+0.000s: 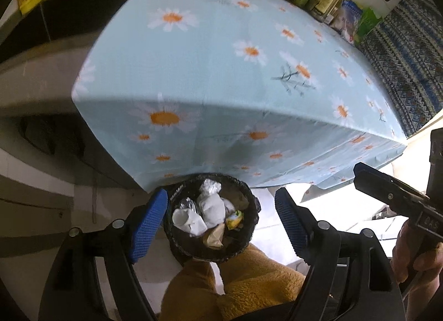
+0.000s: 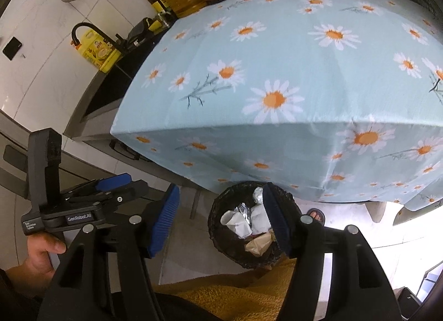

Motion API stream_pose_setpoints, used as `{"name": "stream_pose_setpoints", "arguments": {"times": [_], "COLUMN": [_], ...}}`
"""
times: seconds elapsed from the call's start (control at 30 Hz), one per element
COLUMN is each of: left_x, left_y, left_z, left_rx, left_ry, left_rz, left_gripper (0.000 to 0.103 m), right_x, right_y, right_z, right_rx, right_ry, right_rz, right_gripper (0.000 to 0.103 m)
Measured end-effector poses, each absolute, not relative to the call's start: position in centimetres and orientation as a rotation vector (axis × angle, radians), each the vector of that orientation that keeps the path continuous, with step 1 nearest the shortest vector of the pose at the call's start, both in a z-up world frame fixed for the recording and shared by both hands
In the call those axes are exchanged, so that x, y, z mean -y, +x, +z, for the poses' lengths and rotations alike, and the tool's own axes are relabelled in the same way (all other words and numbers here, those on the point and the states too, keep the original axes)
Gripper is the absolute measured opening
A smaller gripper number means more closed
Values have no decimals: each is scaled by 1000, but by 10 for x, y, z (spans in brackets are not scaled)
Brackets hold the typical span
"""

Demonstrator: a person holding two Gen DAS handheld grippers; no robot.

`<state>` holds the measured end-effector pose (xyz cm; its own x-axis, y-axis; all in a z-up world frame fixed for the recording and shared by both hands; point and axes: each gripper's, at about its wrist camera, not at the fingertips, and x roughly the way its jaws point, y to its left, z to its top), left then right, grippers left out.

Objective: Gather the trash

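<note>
"GenRobot.AI" is printed on the left tool (image 2: 138, 182) body.

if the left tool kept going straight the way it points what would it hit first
Most likely the trash in the black bin: the open, empty left tool frames the crumpled white paper below. Depth is unclear.

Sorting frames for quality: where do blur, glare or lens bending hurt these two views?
Left wrist: the tablecloth is smeared by motion blur, and the floor at lower right is blown out. Right wrist: sharper, glare at lower right beyond the bin. Both bend the table edge like a barrel.
</note>
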<state>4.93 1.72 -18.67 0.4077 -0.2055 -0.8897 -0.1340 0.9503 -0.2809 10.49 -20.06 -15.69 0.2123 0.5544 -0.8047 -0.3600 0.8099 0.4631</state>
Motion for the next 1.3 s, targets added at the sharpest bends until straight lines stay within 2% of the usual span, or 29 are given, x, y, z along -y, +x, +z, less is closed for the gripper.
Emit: {"name": "stream_pose_setpoints", "arguments": {"times": [0.13,0.4,0.5,0.63,0.7,1.07,1.3], "left_x": [-21,-31,-28,-20,-16,7,24], "left_y": [50,55,56,58,57,48,48], "left_z": [-167,-122,-99,-72,-58,-1,11], "left_rx": [-1111,-1025,-985,-942,-914,-828,-828], "left_ry": [-315,-337,-294,-229,-198,-139,-148], "left_rz": [-27,-57,-71,-77,-72,-71,-55], "left_gripper": [78,78,88,90,96,96,96], "right_x": [201,214,221,227,230,253,272], "right_y": [109,118,117,114,113,112,109], "right_z": [-143,-98,-77,-53,-41,7,18], "right_rx": [-1171,-1071,-1023,-960,-935,-838,-827], "right_ry": [183,164,166,164,150,115,113], "right_rz": [635,576,547,532,531,506,520], "right_gripper": [63,77,83,90,98,98,98]}}
